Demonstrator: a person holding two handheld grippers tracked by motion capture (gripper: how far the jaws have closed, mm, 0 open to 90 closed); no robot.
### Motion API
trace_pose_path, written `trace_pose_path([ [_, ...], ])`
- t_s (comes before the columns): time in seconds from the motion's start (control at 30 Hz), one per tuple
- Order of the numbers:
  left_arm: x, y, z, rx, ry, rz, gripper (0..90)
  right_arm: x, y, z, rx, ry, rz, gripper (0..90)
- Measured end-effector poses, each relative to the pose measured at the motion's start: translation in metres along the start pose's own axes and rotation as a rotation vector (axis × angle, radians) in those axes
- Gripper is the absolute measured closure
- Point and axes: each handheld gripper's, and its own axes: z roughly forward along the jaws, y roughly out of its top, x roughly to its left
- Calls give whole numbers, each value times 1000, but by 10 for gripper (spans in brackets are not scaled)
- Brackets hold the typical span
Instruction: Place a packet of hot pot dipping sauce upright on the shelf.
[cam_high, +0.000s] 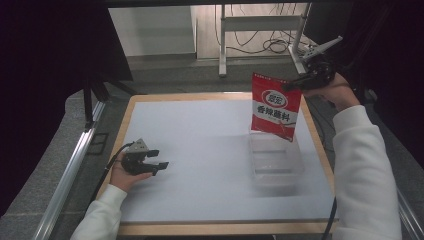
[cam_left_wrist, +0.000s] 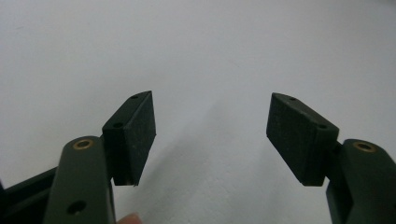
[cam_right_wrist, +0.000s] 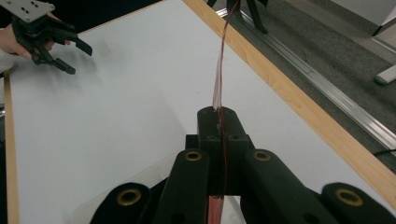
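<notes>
**Holding a red packet above a clear tub**

Spanning most of the high view: desk (cam_high: 200, 165), white top with a pale wood rim, grey floor around it.

Reaching in from the lower right: right forearm in a white sleeve (cam_high: 362, 165), raised and stretched forward toward the far right corner of the desk. Right gripper (cam_high: 295, 85) held high, fingers (cam_right_wrist: 219, 135) closed tight on the top edge of the red packet (cam_high: 275, 107). Seen edge-on in the right gripper view as a thin red line running between the pads.

Resting low at the near left edge of the desk: left hand (cam_high: 125, 175), white cuff behind it, left gripper (cam_high: 157, 162) pointing right across the white top. Fingers (cam_left_wrist: 133, 135) spread wide apart, bare white surface between them.

Standing on the right part of the desk: clear plastic tub (cam_high: 276, 162), rectangular, seemingly empty. Hanging upright over its far end: the packet, lower edge just at the far rim.

Printed on the packet: white round logo near the top, white Chinese characters beneath, too small to read surely.
</notes>
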Motion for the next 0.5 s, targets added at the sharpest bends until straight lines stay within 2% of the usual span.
trace_pose_path([
  [0.2, 0, 0, 0, 8, 1, 5, 324, -7, 5, 3, -5, 10, -23, 889],
  [0.33, -1, 0, 0, 7, 1, -1, 324, -13, 1, 9, -7, 28, -38, 889],
  [0.5, -1, -1, 1, 15, 2, 4, 324, -16, 1, 5, -32, 24, -46, 889],
])
